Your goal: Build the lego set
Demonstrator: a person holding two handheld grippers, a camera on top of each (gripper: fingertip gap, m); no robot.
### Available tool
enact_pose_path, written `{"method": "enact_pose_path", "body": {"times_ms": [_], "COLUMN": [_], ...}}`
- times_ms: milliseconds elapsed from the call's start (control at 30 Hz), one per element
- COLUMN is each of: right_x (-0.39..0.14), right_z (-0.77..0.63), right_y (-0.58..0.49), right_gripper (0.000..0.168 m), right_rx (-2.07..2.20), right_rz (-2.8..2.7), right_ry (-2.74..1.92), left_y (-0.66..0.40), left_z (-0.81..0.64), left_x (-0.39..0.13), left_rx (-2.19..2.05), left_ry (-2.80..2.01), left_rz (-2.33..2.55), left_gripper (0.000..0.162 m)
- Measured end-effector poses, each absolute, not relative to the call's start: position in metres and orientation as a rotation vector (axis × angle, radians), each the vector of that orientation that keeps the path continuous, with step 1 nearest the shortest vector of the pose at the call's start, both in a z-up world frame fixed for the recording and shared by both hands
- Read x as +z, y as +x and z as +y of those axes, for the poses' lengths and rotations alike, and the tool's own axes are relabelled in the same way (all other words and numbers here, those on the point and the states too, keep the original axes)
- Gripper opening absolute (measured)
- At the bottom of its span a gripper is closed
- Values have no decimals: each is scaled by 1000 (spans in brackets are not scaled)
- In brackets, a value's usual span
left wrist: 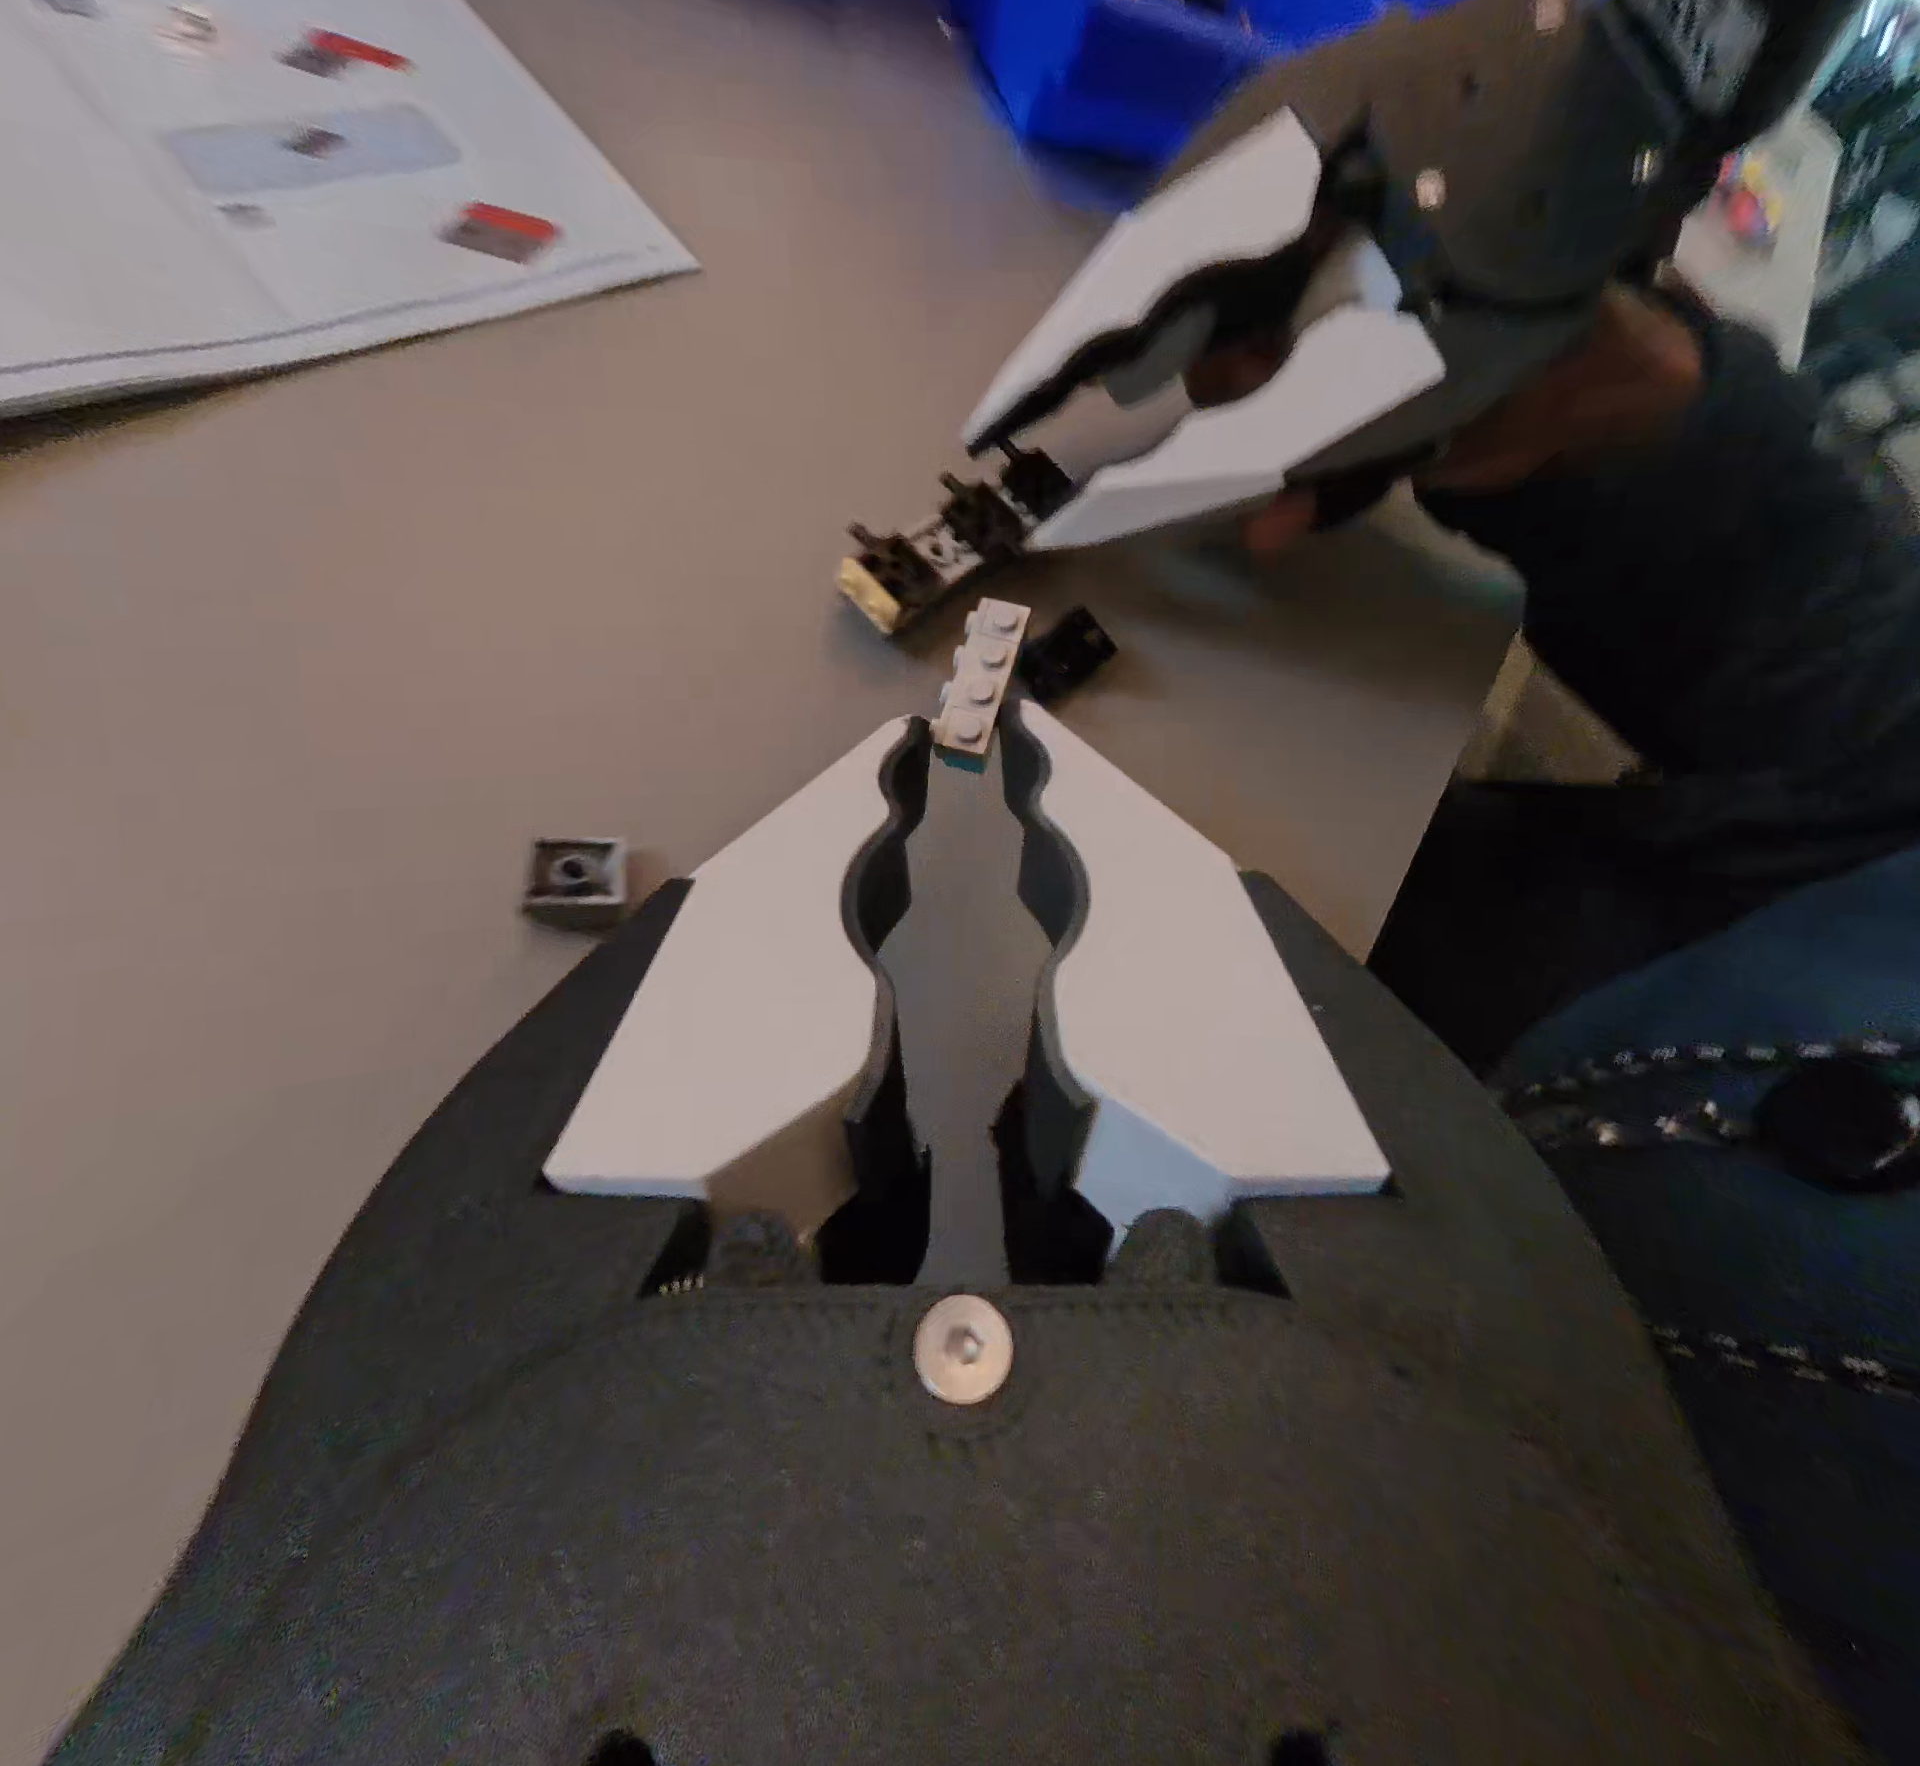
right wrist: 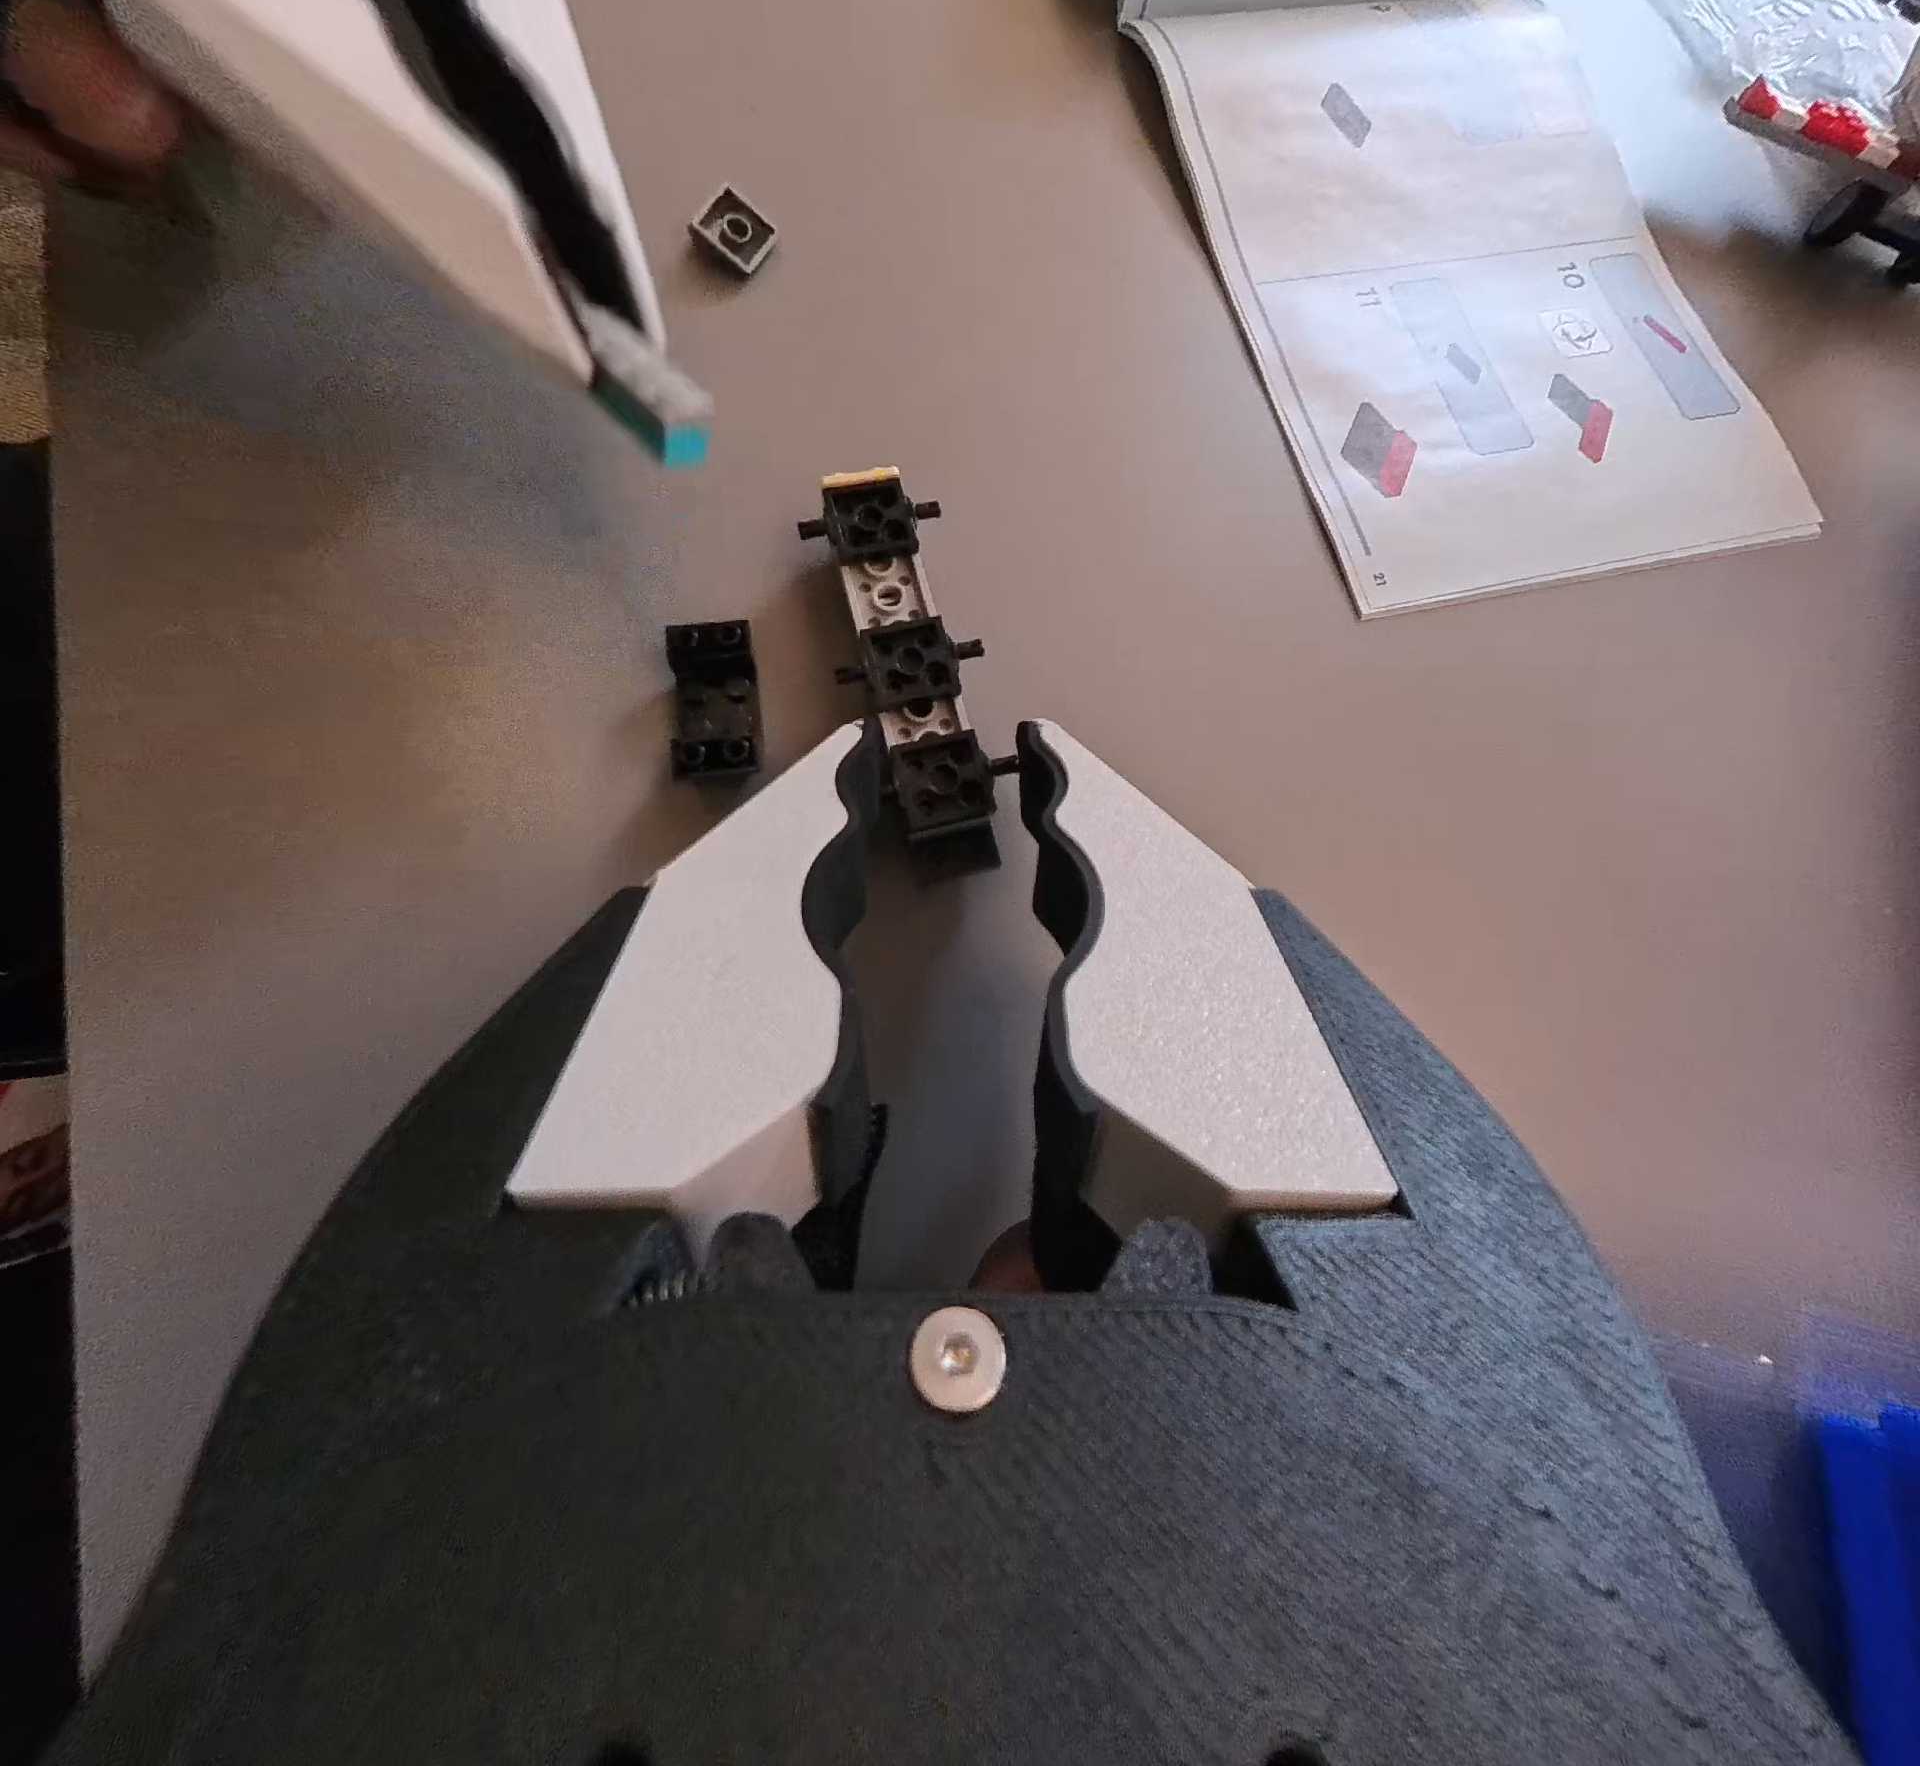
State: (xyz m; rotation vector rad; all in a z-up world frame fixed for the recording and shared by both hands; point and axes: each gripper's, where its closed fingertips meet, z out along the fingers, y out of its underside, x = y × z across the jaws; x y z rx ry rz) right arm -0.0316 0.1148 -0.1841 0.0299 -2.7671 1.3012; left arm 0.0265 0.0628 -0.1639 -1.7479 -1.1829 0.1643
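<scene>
My left gripper (left wrist: pixel 966 729) is shut on a narrow grey stud strip with a teal underside (left wrist: pixel 985 672), which sticks out forward from the tips. In the right wrist view the same gripper (right wrist: pixel 634 366) hangs at upper left with the strip's teal end (right wrist: pixel 681 438) showing. A long grey-and-black axle assembly (right wrist: pixel 894 615) lies on the table. My right gripper (right wrist: pixel 945 740) is closed around its near black block, fingertips against the block and its side pin. In the left wrist view it (left wrist: pixel 1023 490) holds the assembly (left wrist: pixel 925 563) just beyond the strip.
A loose black piece (right wrist: pixel 712 698) lies left of the assembly, and a small grey square piece (right wrist: pixel 732 228) farther off. An open instruction booklet (right wrist: pixel 1455 314) lies to the right, with a red-white model (right wrist: pixel 1829 137) beyond. Blue bins (left wrist: pixel 1143 2) stand behind. The table edge (left wrist: pixel 1455 781) is near.
</scene>
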Motion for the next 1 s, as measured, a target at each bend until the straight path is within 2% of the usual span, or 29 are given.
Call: {"method": "enact_pose_path", "body": {"times_ms": [33,300,1000], "right_x": [-184,-186,-186], "right_z": [115,114,114], "right_y": [-32,-32,-32], "right_gripper": [27,28,28], "right_rx": [1300,1282,1288], "right_rz": [-2767,-2767,-2771], "right_ry": [29,21,19], "left_y": [24,13,10], "left_z": [54,14,7], "left_x": [-160,-149,-147], "left_rx": [168,159,108], "left_ry": [-1689,-1388,-1290], "left_rz": [-1212,-1355,-1370], "left_gripper": [14,14,14]}}
